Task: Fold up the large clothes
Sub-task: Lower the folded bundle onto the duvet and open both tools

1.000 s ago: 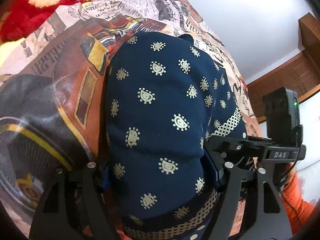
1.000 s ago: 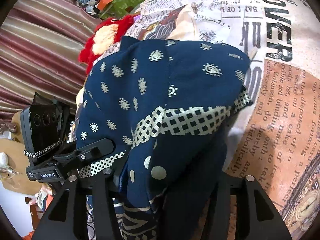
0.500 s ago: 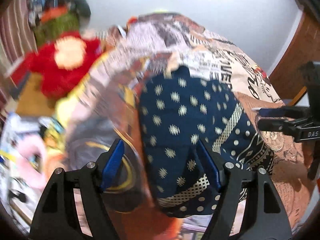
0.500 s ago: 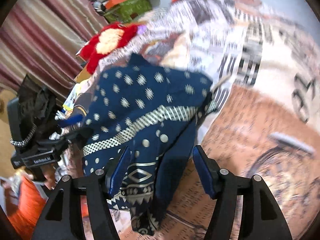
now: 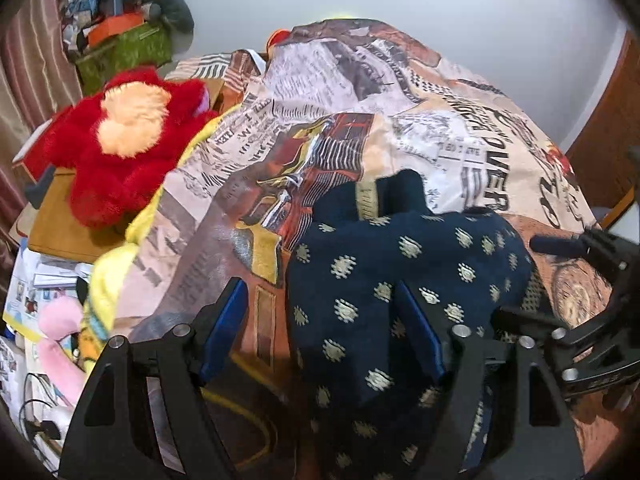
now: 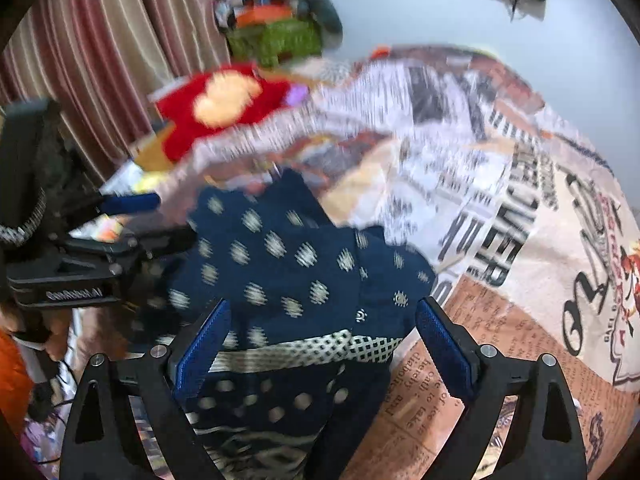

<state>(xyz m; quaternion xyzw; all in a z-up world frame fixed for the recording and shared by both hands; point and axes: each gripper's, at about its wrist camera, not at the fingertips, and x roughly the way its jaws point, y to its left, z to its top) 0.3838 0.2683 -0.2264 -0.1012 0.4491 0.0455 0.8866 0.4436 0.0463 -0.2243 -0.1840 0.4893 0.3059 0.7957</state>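
Your bed is covered by a newspaper-print bedspread point(image 5: 460, 136) that fills most of both views, its big black lettering running along the far right side. On it, near you, lies the navy garment point(image 5: 400, 276) with small pale motifs, bunched into a soft heap rather than spread flat; from your right wrist camera you can see its checkered cream band point(image 6: 320, 350) crossing the cloth close to the fingers, with a dotted section below it.

At the far left corner of the bed a striped curtain point(image 6: 92, 40) hangs, and in front of it sits a red plush toy point(image 5: 124, 136) with a pale face, resting just beside the bedspread's edge. Behind the toy stands a green box point(image 5: 124, 50) heaped with oddments.

Your left gripper point(image 5: 324, 336) stands wide and its jaws are opening; the garment's edge lies between the blue pads, but neither pad presses on it. Your right gripper point(image 6: 320, 348) is also wide and its jaws are opening, with the banded part of the garment lying loose between them, untouched by either pad. Each gripper shows in the other's view, just beside the heap on opposite sides.
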